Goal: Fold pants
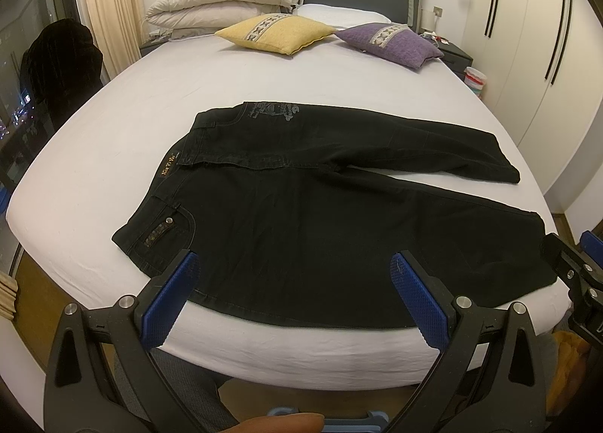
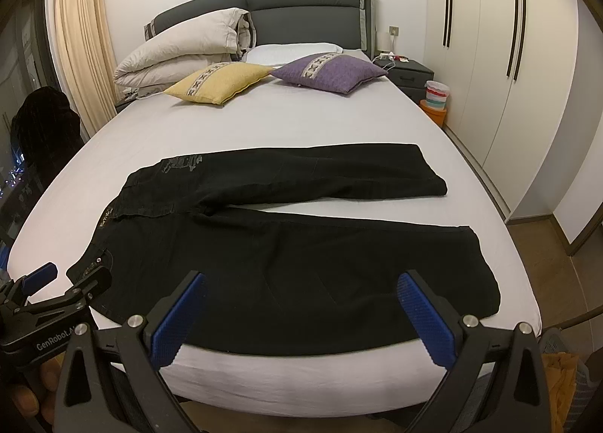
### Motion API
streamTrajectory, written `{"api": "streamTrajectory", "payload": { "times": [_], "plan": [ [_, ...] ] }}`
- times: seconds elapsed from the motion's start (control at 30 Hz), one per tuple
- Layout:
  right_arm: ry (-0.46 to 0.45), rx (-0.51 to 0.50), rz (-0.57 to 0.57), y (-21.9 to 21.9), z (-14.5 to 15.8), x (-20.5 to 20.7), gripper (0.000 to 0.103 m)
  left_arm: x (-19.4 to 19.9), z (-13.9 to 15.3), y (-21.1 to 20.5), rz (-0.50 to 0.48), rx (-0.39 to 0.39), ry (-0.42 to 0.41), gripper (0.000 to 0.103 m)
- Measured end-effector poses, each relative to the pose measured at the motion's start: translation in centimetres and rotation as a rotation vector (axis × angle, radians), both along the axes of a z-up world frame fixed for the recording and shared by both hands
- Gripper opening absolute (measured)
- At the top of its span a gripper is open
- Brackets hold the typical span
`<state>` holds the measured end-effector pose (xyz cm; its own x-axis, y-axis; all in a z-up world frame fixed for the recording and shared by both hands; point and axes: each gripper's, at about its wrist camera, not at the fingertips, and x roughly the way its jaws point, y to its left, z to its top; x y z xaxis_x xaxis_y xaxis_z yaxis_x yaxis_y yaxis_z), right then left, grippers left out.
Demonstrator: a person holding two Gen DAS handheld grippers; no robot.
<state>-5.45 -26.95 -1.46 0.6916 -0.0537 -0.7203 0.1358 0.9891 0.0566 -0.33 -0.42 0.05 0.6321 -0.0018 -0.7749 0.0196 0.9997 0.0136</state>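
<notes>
pants [image 1: 301, 214] flat ahead of grippers

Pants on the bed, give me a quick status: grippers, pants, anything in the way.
Left gripper and right gripper open, empty, at near bed edge. Black pants flat, unfolded, legs apart, waist left. Two cushions far off at the headboard, not in the way.

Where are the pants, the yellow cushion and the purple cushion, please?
pants [image 1: 301, 229], left wrist view, near leg's thigh.
yellow cushion [image 2: 222, 84], right wrist view, its top face.
purple cushion [image 2: 339, 71], right wrist view, its top face.
</notes>
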Motion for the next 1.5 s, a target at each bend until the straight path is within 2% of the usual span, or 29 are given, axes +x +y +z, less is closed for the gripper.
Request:
{"api": "streamTrajectory", "payload": {
  "times": [1.3,1.5],
  "plan": [
    [0.004,0.001,0.001,0.1,-0.2,0.0,0.103,0.0,-0.1,0.1,0.002,-0.002,0.003,0.103],
    [0.012,0.003,0.006,0.8,-1.9,-0.3,0.103,-0.1,-0.3,0.2,0.002,-0.004,0.006,0.103]
  ]
}}
